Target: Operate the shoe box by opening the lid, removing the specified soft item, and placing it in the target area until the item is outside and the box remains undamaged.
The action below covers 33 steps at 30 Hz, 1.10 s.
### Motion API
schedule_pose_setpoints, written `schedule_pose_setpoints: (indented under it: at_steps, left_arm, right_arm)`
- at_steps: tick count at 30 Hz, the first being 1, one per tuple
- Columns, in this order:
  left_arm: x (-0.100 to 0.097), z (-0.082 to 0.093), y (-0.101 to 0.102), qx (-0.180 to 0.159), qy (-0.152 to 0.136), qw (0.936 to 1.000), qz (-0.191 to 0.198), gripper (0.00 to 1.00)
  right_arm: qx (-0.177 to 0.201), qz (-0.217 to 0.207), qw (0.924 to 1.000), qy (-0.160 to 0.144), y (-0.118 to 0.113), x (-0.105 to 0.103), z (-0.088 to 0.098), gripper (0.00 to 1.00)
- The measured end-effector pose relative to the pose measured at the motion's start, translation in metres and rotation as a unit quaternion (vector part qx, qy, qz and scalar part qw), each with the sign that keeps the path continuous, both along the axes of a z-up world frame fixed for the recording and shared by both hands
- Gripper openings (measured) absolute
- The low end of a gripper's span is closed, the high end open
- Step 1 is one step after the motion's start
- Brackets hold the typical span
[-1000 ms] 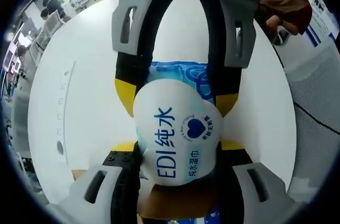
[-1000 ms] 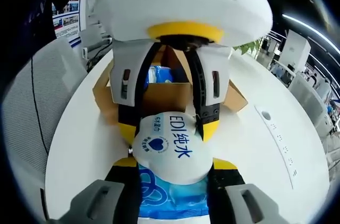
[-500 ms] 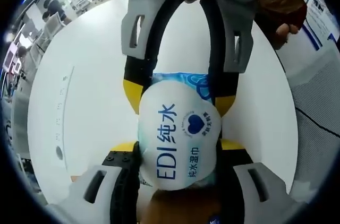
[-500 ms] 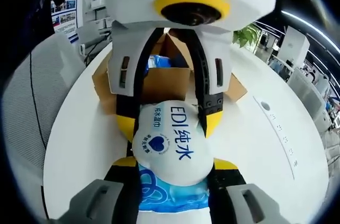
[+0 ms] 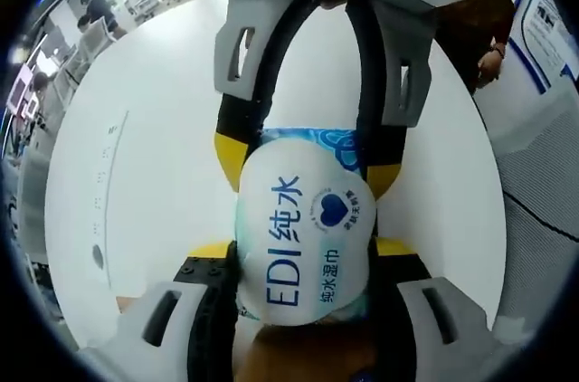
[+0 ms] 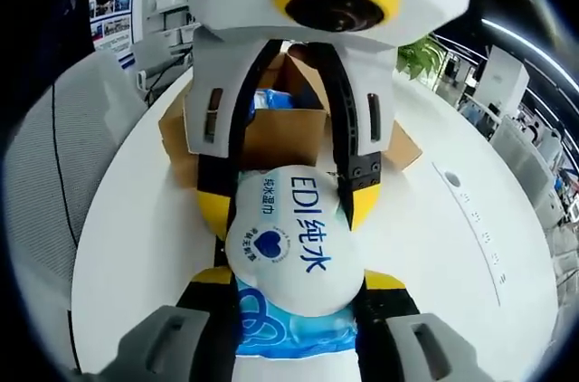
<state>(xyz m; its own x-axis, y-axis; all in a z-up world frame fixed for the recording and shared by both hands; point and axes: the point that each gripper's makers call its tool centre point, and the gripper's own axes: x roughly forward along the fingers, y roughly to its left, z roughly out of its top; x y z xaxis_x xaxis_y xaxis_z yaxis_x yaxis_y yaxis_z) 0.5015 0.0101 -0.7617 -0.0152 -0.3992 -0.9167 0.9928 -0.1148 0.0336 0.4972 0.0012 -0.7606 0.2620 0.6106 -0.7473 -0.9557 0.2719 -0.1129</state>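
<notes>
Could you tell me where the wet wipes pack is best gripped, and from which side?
Grip the wet wipes pack at its two narrow ends, one claw from each end. The pack is soft and oblong, and the right claw and left claw already pinch opposite ends that way, above the white table.

1. The wet-wipe pack [image 5: 303, 237] hung above the table [image 5: 154, 192], between the two grippers.
2. The left gripper [image 5: 303, 260] met it from one end and the right gripper [image 6: 289, 296] from the opposite end, facing each other.
3. In the right gripper view, the open shoe box [image 6: 280, 133] sat on the table behind the pack.
4. A chair [image 6: 54, 192] stood left of the table there.
</notes>
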Motion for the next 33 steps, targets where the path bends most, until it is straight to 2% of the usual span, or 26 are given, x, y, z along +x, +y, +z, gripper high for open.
schedule_pose_setpoints:
  at_steps: [10,19,33]
  left_arm:
    - [0.0,0.0,0.001,0.0,0.005,0.9997,0.023,0.57]
    - [0.001,0.0,0.0,-0.002,0.01,0.9998,0.019,0.59]
    - [0.003,0.015,-0.01,-0.031,0.001,0.9995,0.012,0.65]
  right_arm:
    - [-0.005,0.013,0.9999,-0.003,-0.001,0.001,-0.001,0.49]
    - [-0.012,0.016,0.9998,0.0,-0.002,0.0,-0.002,0.51]
    - [0.001,0.011,0.9999,-0.002,0.002,-0.004,0.016,0.53]
